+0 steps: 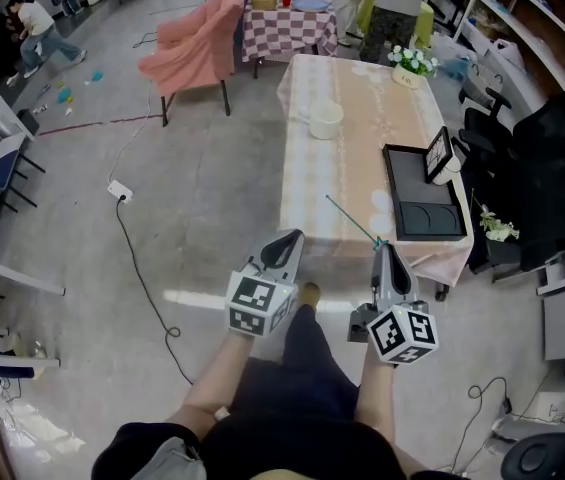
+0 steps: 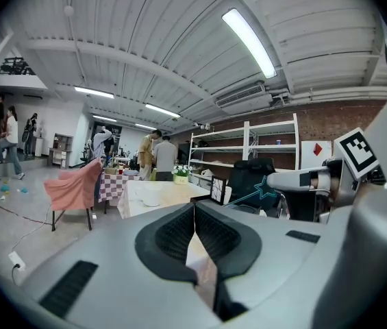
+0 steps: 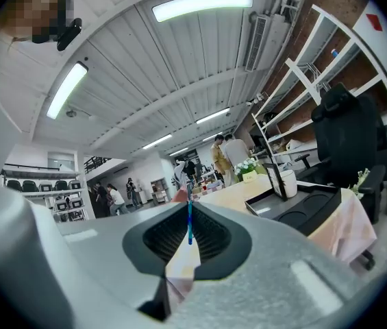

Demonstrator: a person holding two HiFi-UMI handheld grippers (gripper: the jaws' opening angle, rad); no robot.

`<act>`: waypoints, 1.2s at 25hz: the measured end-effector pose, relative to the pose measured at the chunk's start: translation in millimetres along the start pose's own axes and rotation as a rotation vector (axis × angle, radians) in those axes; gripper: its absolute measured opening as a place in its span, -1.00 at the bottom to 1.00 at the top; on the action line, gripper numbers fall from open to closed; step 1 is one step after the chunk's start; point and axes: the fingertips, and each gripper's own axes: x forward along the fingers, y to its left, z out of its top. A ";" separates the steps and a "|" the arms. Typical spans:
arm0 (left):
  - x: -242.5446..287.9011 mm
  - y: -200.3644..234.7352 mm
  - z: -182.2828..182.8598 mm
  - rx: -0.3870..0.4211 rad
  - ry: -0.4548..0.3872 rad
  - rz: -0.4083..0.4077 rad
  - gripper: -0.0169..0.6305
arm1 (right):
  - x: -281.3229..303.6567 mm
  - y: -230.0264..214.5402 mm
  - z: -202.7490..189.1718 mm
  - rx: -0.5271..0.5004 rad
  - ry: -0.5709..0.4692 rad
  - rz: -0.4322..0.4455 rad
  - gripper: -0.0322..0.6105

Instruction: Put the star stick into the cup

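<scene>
The star stick [image 1: 352, 220] is a thin teal rod with a small star outline at one end. It hangs in the air over the near edge of the table [image 1: 362, 98]. The right gripper [image 1: 384, 250] has its fingers closed on it close to the star end. The bare rod slants away to the far left above the cloth. In the right gripper view the rod stands upright between the ribbed pads.

The left gripper [image 1: 289, 238] is just left of it, short of the table's near left corner. Its fingers are closed with nothing between them.

A black tray [image 1: 399, 193] lies along the table's near right edge. A white cup [image 1: 446, 171] stands at the tray's far right corner behind a marker card. A white round pot [image 1: 325, 120] sits further off near the left edge, and a flower pot [image 1: 409, 66] stands at the far end.

Grey floor [image 1: 202, 198] opens wide to the left, crossed by a cable and power strip [image 1: 120, 190]. Black office chairs [image 1: 552, 168] crowd the right side. A pink-draped chair [image 1: 197, 38] stands far left.
</scene>
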 end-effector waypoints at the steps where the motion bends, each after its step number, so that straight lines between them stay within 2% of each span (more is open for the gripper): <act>1: 4.6 2.8 1.4 0.000 0.001 0.001 -0.91 | 5.6 -1.5 1.0 0.003 0.001 0.002 -0.85; 18: 101.3 43.4 23.8 -0.031 0.014 0.018 -0.91 | 107.7 -39.2 28.0 0.027 0.026 0.028 -0.85; 30: 156.5 63.6 28.1 -0.048 0.035 0.028 -0.91 | 160.2 -60.7 40.8 -0.012 0.040 0.036 -0.85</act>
